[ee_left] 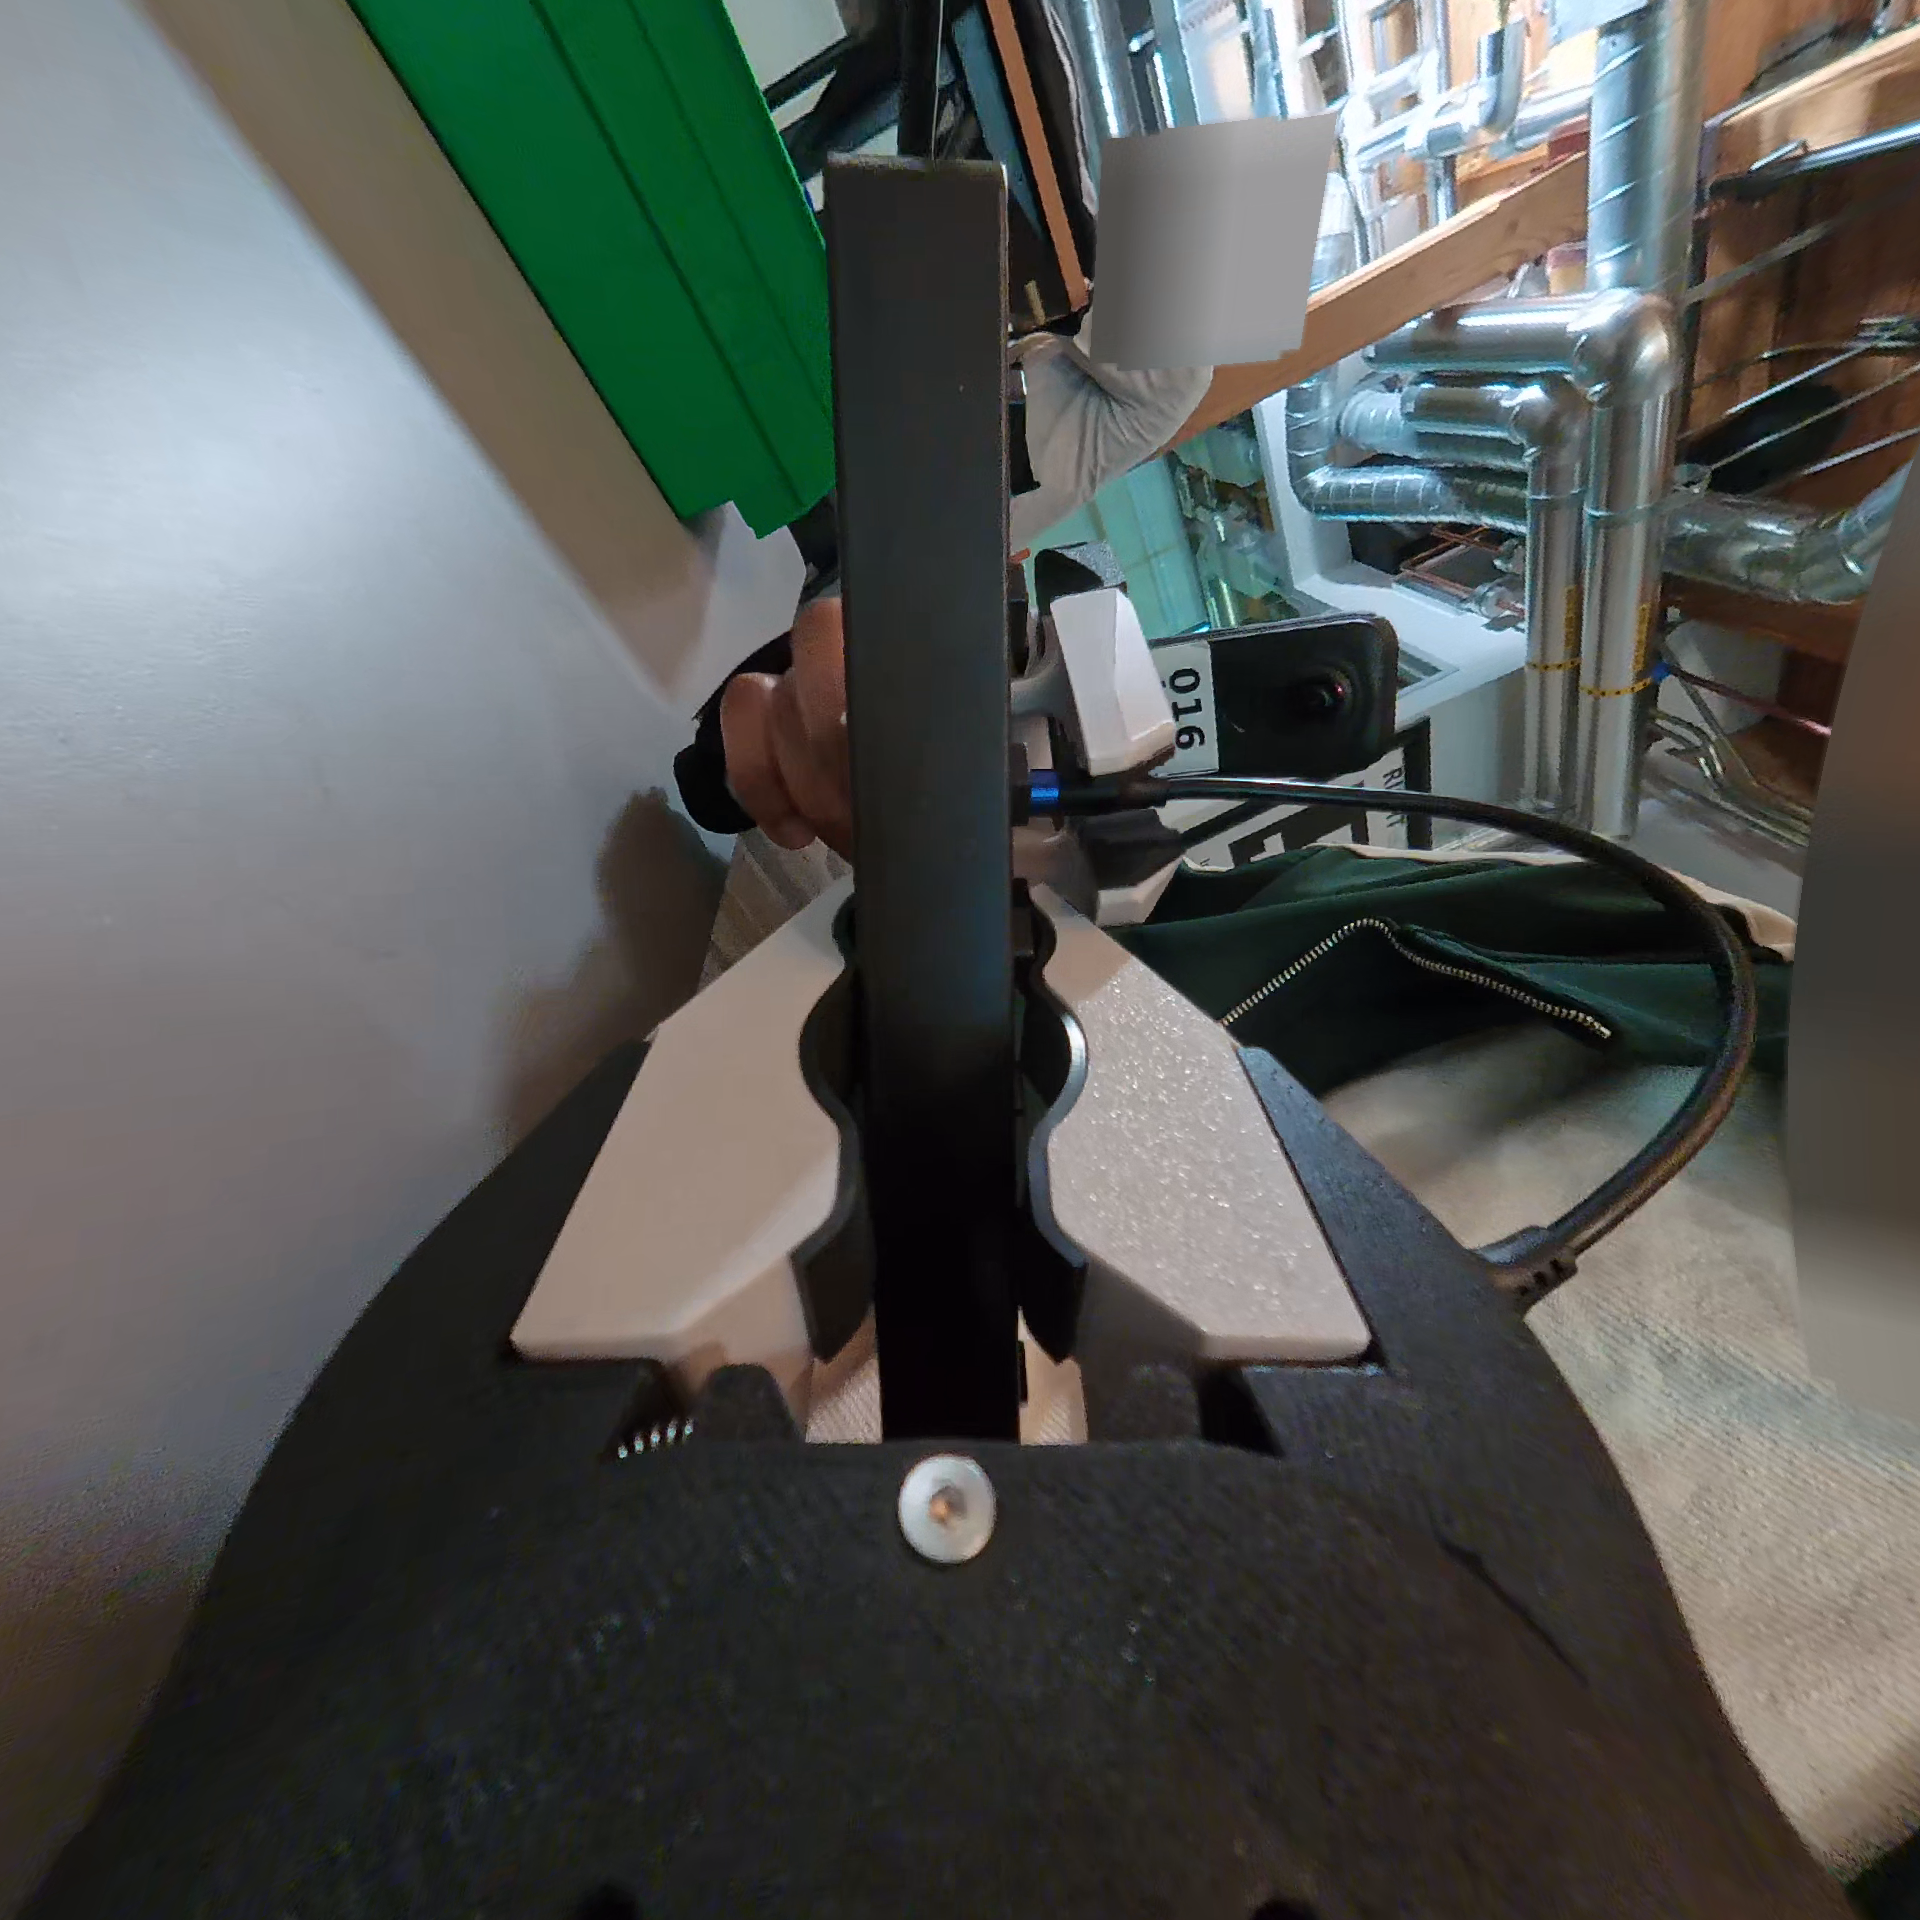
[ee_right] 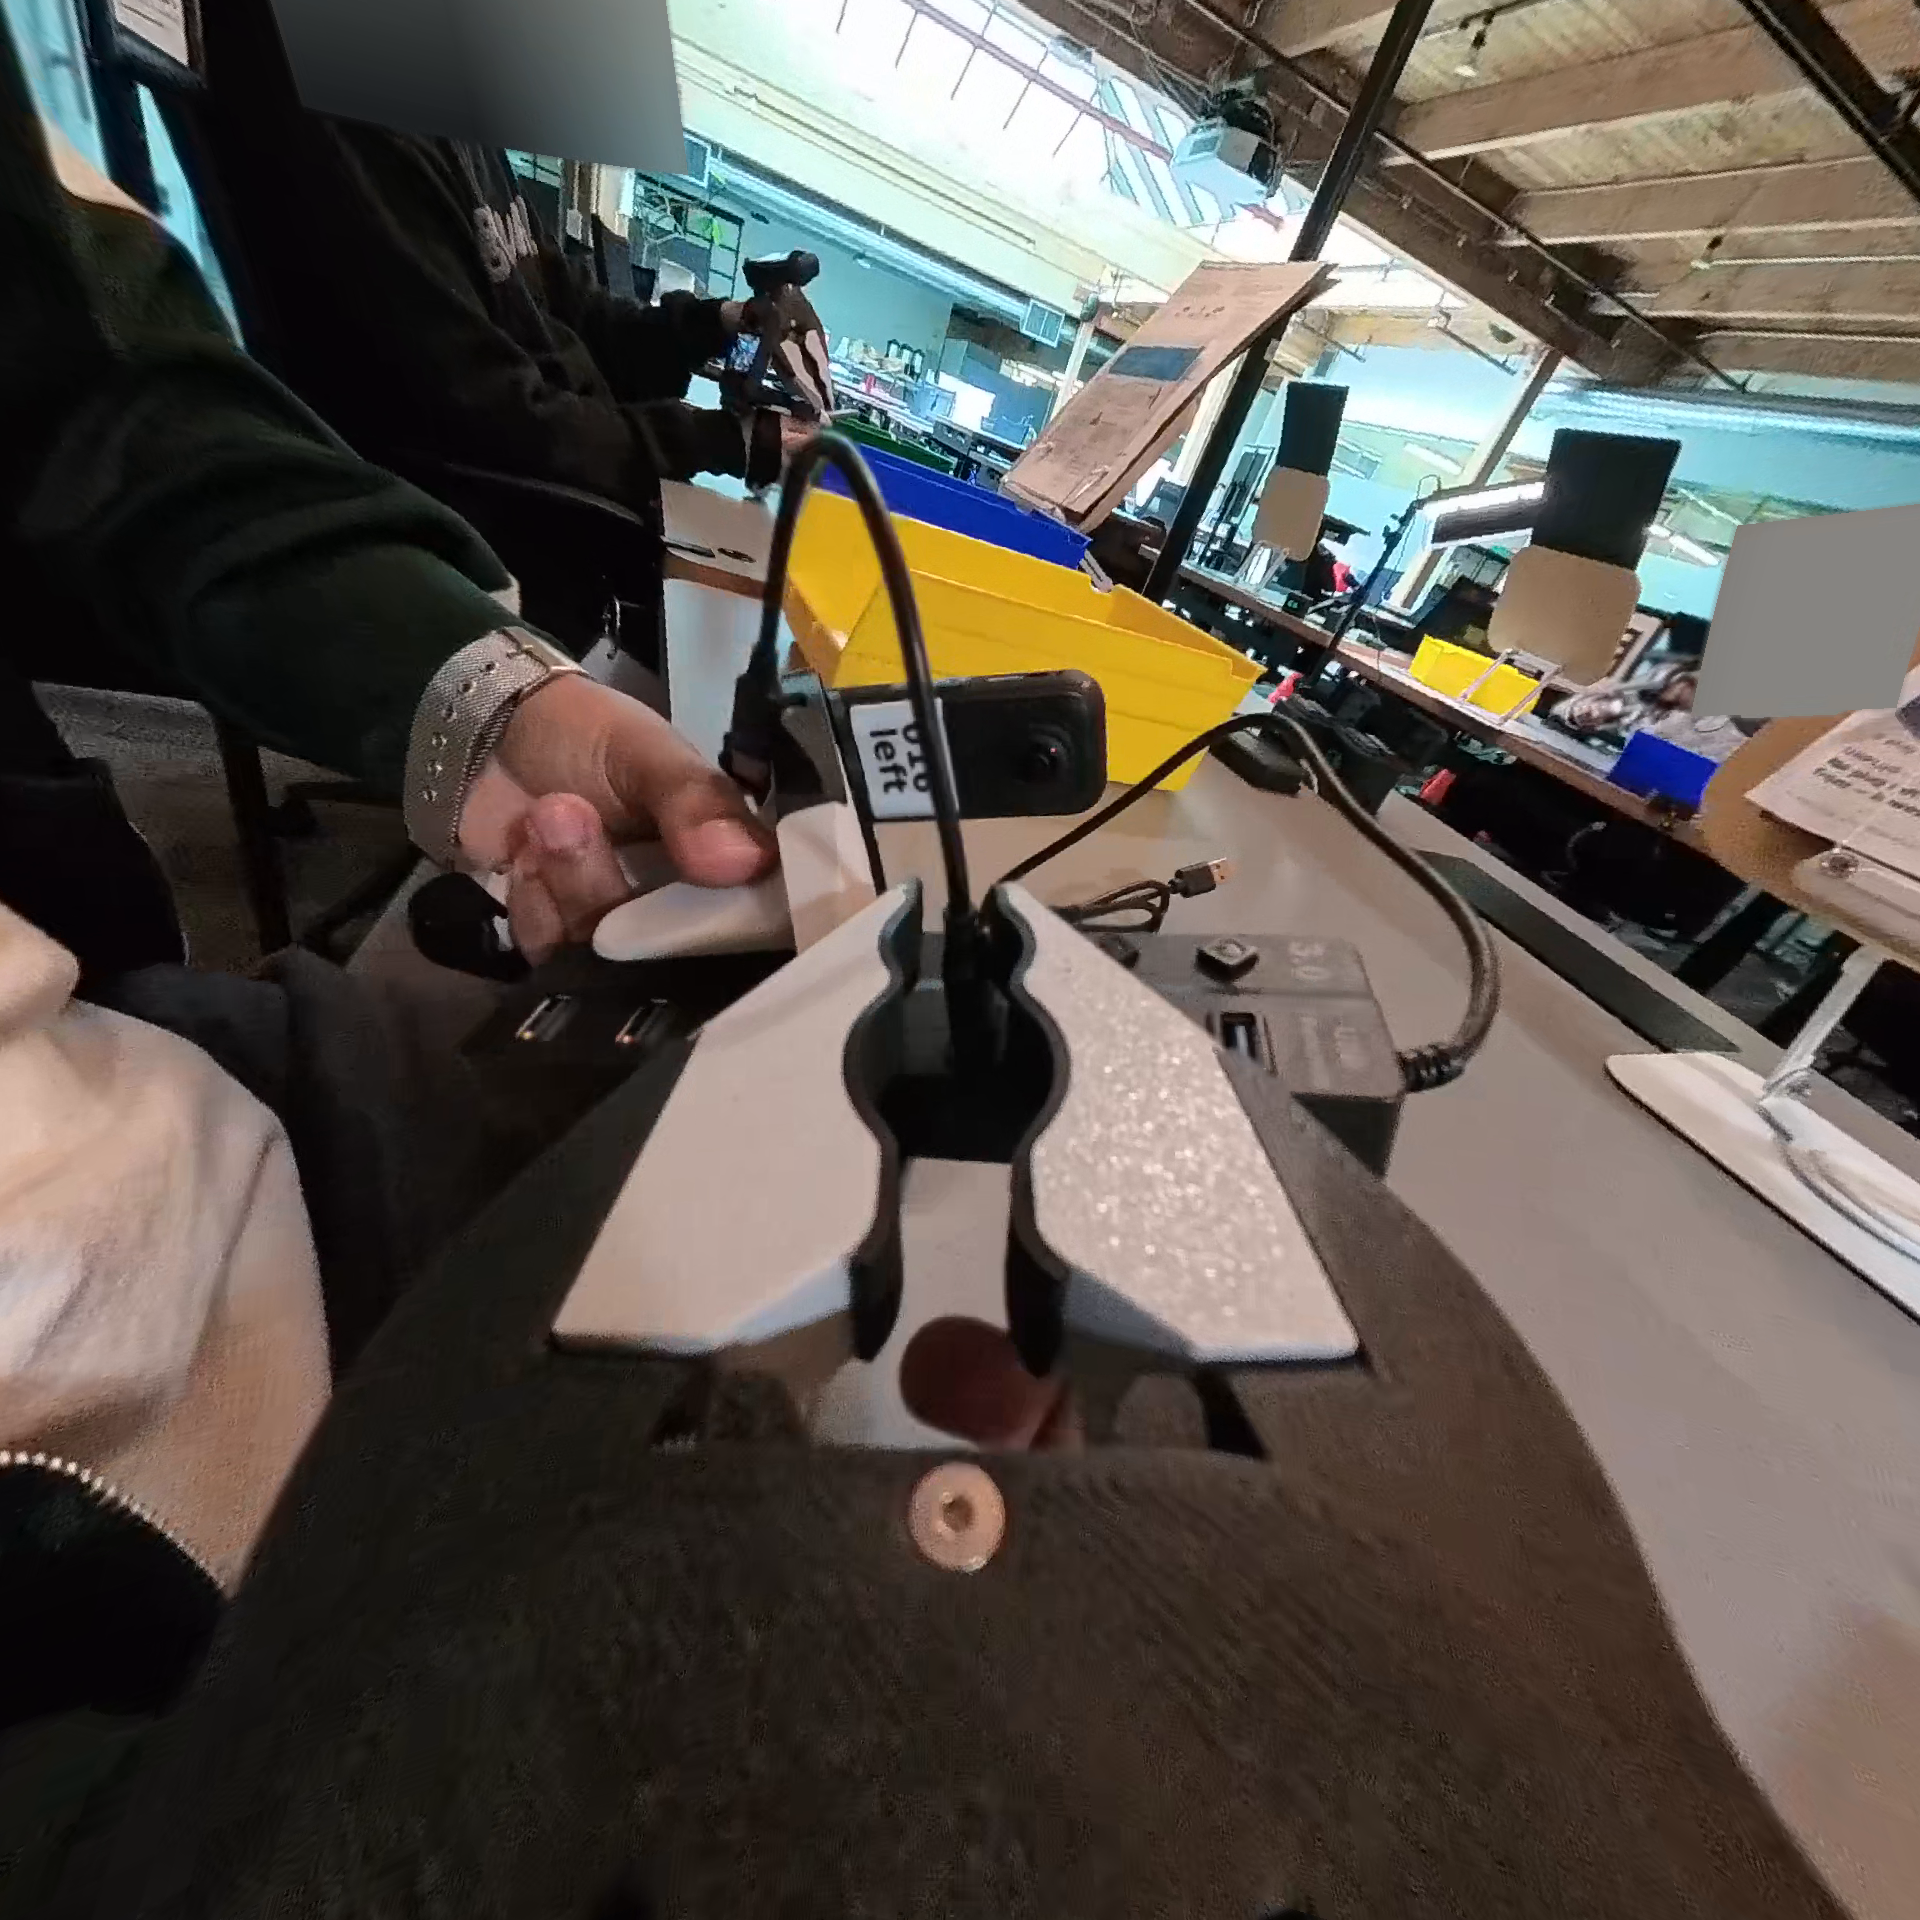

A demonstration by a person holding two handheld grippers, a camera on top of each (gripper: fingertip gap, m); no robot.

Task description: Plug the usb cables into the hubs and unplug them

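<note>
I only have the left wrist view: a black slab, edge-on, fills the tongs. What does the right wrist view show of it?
Observer: It is a flat black rectangular USB hub, with empty ports on its face.
Operator: What do the right tongs hold?
Observer: The right tongs are shut on a black cable's plug at the hub's face. Whether it is seated is hidden.
Operator: Any cable left unused?
Observer: A thin black cable with a free plug lies loose on the grey table behind the hub.

ceiling: exposed wooden beams | light: bright skylight | wall: silver ducts | surface: grey, yellow bin, blue bin
</note>
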